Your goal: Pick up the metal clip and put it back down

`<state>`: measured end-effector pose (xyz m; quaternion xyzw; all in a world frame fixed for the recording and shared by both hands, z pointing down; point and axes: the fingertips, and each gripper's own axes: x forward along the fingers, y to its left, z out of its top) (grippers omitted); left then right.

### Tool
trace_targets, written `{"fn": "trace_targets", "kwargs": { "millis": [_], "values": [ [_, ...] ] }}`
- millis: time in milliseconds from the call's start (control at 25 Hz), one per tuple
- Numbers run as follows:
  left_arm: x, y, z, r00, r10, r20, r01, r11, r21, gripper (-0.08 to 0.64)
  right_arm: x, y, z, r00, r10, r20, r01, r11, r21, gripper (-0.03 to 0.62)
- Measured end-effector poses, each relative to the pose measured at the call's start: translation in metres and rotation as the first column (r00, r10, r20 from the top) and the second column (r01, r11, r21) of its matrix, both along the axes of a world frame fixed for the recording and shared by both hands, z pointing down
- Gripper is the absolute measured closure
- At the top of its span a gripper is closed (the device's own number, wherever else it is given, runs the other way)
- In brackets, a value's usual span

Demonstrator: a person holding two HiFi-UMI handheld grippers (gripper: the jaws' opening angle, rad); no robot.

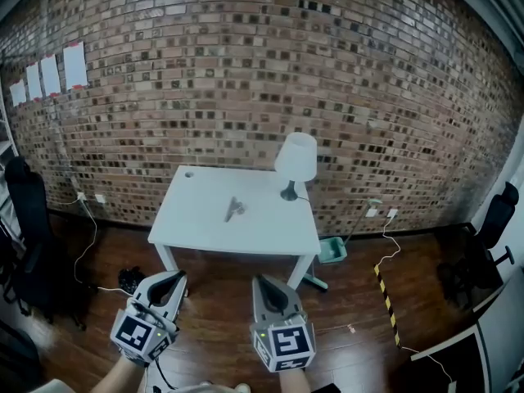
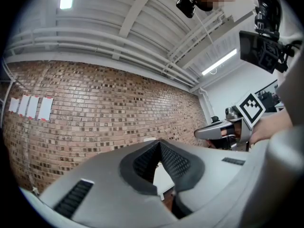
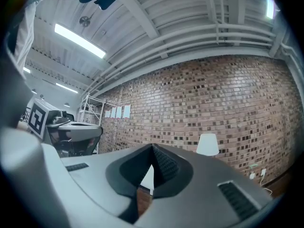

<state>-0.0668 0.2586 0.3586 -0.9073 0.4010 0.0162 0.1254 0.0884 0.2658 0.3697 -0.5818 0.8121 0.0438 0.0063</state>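
The metal clip (image 1: 235,209) lies near the middle of a white table (image 1: 196,228) that stands against a brick wall, well ahead of both grippers. My left gripper (image 1: 178,278) hangs over the wooden floor short of the table, its jaws meeting at the tips with nothing between them. My right gripper (image 1: 260,281) is beside it, also shut and empty. In the left gripper view the left gripper (image 2: 158,143) has its ribbed pads touching; the right gripper view shows the same of the right gripper (image 3: 152,147). The clip shows in neither gripper view.
A white lamp (image 1: 295,164) stands at the table's back right corner. A green bin (image 1: 332,250) sits by the right legs. Black office chairs stand at far left (image 1: 24,211) and far right (image 1: 491,228). A black-and-yellow strip (image 1: 386,297) and cables lie on the floor.
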Motion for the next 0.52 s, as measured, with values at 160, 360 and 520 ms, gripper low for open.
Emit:
{"fn": "trace_targets", "kwargs": {
  "millis": [160, 360, 520],
  "values": [
    [0.0, 0.0, -0.001, 1.0, 0.009, 0.004, -0.009, 1.0, 0.003, 0.568, -0.003, -0.003, -0.003, 1.0, 0.005, 0.0, -0.005, 1.0, 0.01, 0.615],
    [-0.004, -0.002, 0.002, 1.0, 0.015, 0.007, -0.015, 1.0, -0.004, 0.568, -0.01, -0.005, -0.005, 1.0, 0.0, 0.001, 0.0, 1.0, 0.022, 0.615],
    [-0.007, -0.005, -0.003, 1.0, 0.016, 0.001, -0.016, 1.0, 0.0, 0.568, -0.014, -0.007, -0.009, 1.0, 0.001, -0.003, -0.001, 1.0, 0.026, 0.615]
  ]
}}
